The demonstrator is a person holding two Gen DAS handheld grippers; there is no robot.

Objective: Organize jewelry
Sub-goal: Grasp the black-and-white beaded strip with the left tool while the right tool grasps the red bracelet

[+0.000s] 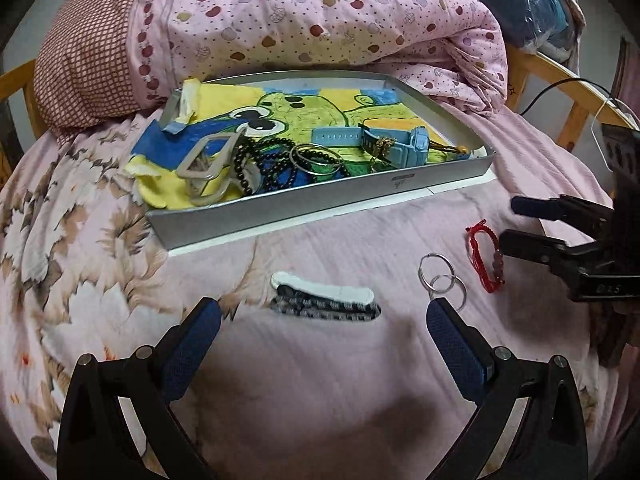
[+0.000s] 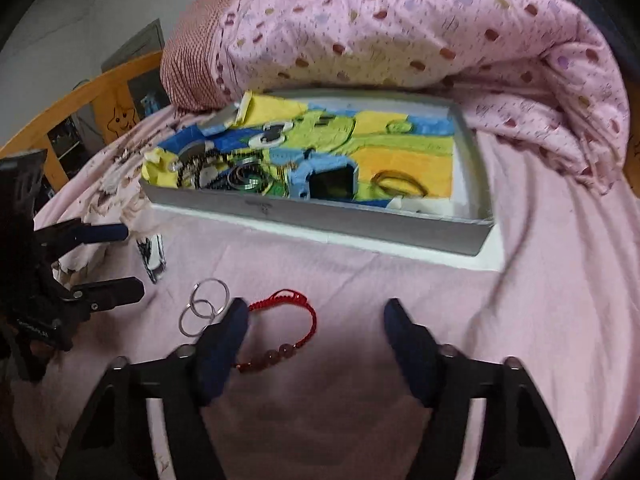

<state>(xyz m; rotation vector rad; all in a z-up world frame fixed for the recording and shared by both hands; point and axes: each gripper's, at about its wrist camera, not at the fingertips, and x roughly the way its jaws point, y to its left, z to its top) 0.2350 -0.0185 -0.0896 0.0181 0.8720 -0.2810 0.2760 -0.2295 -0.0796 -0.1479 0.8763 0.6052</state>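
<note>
On a pink bed, both grippers hover with fingers spread: the left gripper [image 1: 324, 312] over a patterned hair clip [image 1: 325, 298], the right gripper [image 2: 316, 316] over a red bracelet [image 2: 286, 328]. Two silver rings [image 2: 205, 306] lie between them, and the grey tray [image 1: 320, 204] farther back already holds most jewelry.

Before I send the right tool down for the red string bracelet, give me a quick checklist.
1. Right tool open: ok.
2. Red bracelet between its fingers: ok, though near the left finger.
3. Silver rings apart from the bracelet: cannot tell, that finger hides the gap.
4. Left tool open and away, over the hair clip: ok.
5. Tray has room: ok, yellow area bare.
</note>
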